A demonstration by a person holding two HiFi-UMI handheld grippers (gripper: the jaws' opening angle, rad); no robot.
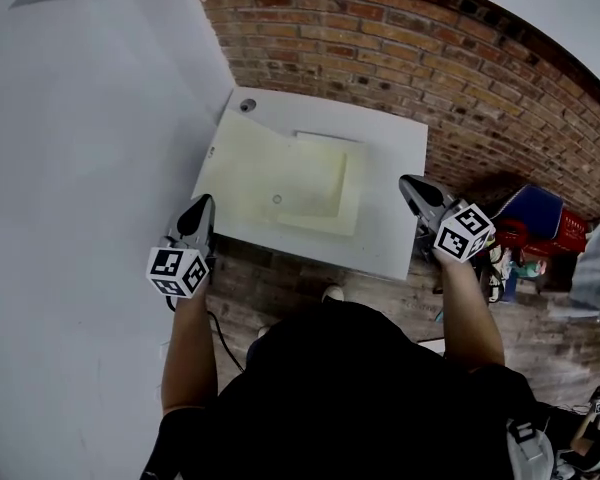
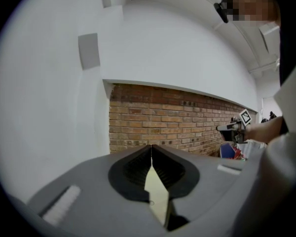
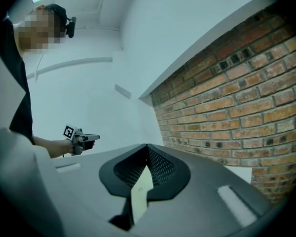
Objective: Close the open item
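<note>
A white box-shaped unit (image 1: 400, 238) stands against the brick wall, seen from above in the head view. Its top holds a pale cream panel (image 1: 250, 183) with a square recess (image 1: 315, 183) and a small round hole. Whether any part of it stands open I cannot tell. My left gripper (image 1: 202, 202) hovers at the unit's left front corner, shut with nothing in it; its jaws meet at the tip (image 2: 151, 146). At the unit's right edge my right gripper (image 1: 408, 182) is also shut and empty, tips together (image 3: 147, 145). Each gripper shows in the other's view: right gripper (image 2: 226, 128), left gripper (image 3: 92, 138).
A brick wall (image 1: 450, 68) runs behind the unit and a white wall (image 1: 70, 168) closes the left side. On the wooden floor (image 1: 280, 288) at the right lie a blue-and-red thing (image 1: 540, 218) and other clutter. A dark cable (image 1: 225, 343) trails by my left side.
</note>
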